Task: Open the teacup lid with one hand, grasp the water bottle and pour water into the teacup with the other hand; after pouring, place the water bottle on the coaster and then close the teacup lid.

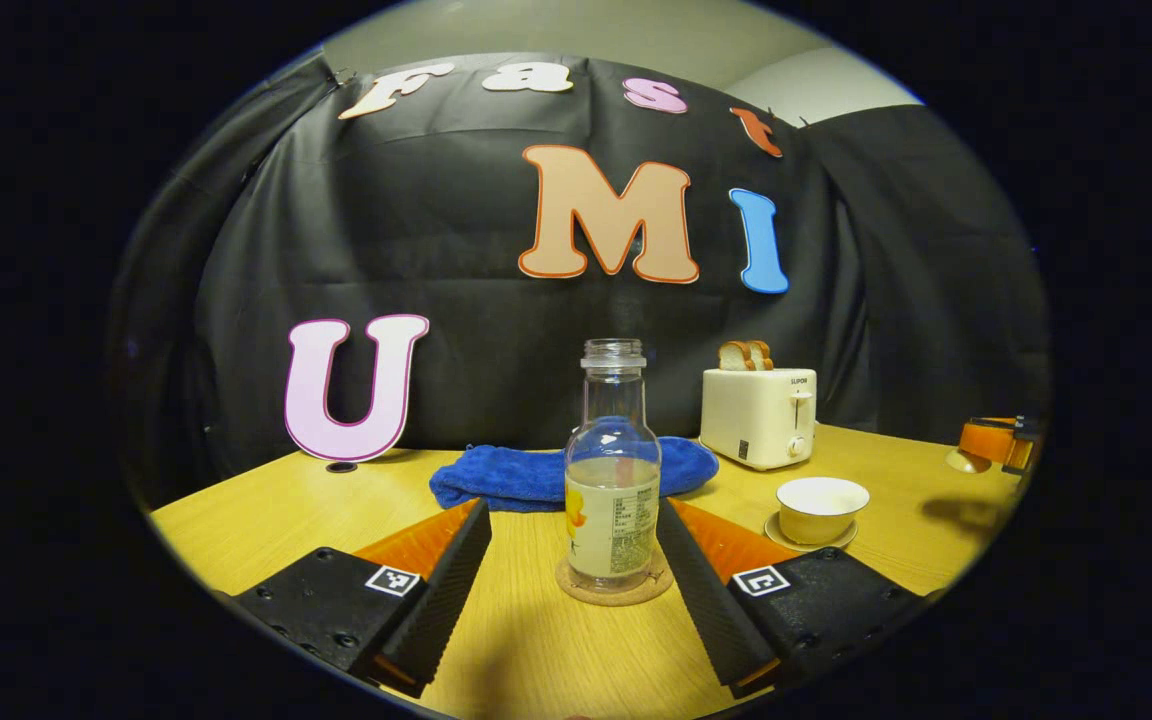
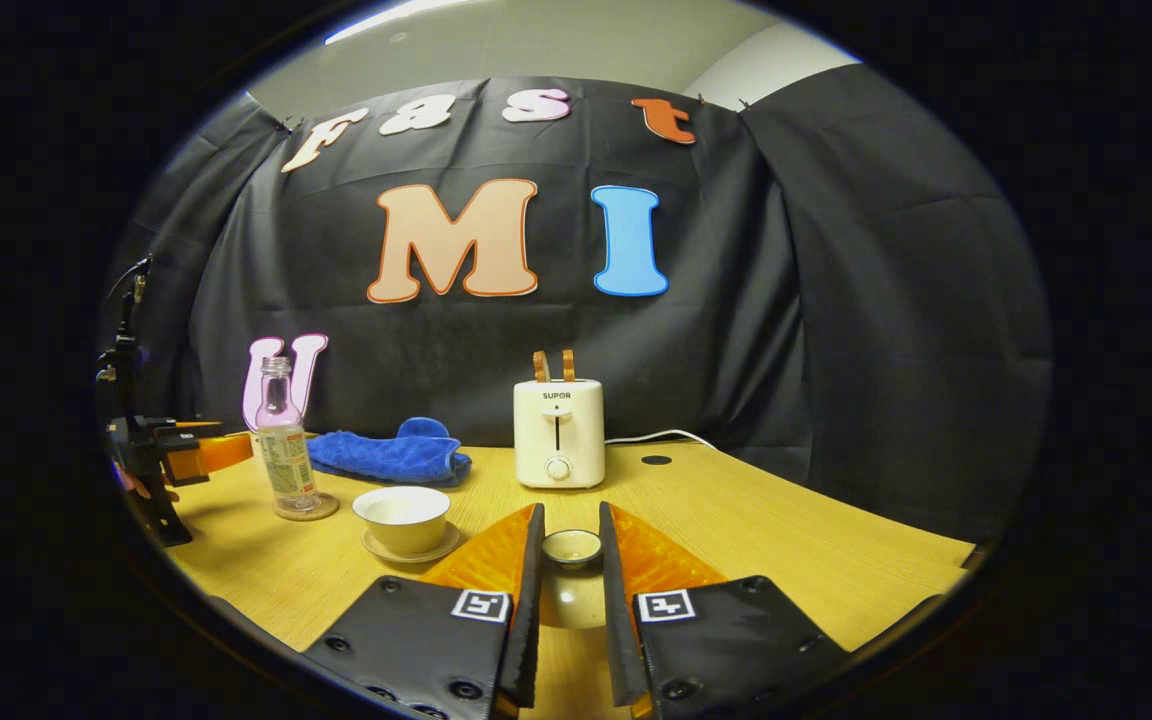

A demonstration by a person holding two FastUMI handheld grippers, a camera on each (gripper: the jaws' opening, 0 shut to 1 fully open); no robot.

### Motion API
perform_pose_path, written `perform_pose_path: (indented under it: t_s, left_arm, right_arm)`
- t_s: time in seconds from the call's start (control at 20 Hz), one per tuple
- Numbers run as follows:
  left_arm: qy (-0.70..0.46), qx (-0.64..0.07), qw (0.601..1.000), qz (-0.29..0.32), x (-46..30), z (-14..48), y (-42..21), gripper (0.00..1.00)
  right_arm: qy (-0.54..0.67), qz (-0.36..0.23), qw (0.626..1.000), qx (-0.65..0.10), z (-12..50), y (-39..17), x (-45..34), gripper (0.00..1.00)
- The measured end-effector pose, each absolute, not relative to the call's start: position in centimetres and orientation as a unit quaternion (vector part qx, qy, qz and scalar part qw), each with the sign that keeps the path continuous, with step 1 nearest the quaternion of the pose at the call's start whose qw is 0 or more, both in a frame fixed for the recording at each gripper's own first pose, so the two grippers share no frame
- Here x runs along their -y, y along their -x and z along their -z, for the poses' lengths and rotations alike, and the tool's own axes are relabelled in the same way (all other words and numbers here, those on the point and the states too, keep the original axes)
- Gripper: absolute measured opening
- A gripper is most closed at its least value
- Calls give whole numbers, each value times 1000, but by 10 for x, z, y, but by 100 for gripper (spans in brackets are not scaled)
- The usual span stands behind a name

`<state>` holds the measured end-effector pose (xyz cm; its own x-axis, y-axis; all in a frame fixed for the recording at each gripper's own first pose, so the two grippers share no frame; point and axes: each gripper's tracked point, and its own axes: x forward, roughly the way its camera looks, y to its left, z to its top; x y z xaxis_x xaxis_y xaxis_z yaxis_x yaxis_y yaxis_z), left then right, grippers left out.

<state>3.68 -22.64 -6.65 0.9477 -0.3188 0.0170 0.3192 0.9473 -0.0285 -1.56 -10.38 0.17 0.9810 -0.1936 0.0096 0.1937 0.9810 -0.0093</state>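
1. Left gripper [image 1: 573,560]: fingers spread, flanking the water bottle [image 1: 613,480] without contact; bottle upright on its coaster [image 1: 614,589], part full, uncapped.
2. Right gripper [image 2: 570,575]: fingers pinching the teacup lid [image 2: 571,548] clear of the teacup [image 2: 402,518], evidently to leave it uncovered.
3. Teacup open on its saucer [image 2: 411,546], beside the bottle; contents cannot be told.

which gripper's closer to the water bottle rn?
Left. The left gripper is open around the water bottle on its coaster; the right gripper holds the lid beyond the teacup.
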Motion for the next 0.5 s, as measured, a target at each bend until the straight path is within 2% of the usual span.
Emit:
perform_pose_path:
  t_s: [0.15,0.3,0.5]
  left_arm:
    - [15,7,989,149,221,66,-39,96]
    - [14,6,994,111,207,67,-42,96]
    - [13,7,996,91,201,66,-43,96]
  right_arm:
    - [5,75,997,2,-1,5,86,32]
    - [4,49,999,0,2,-12,68,32]
    - [1,-14,1000,-2,3,-36,32,30]
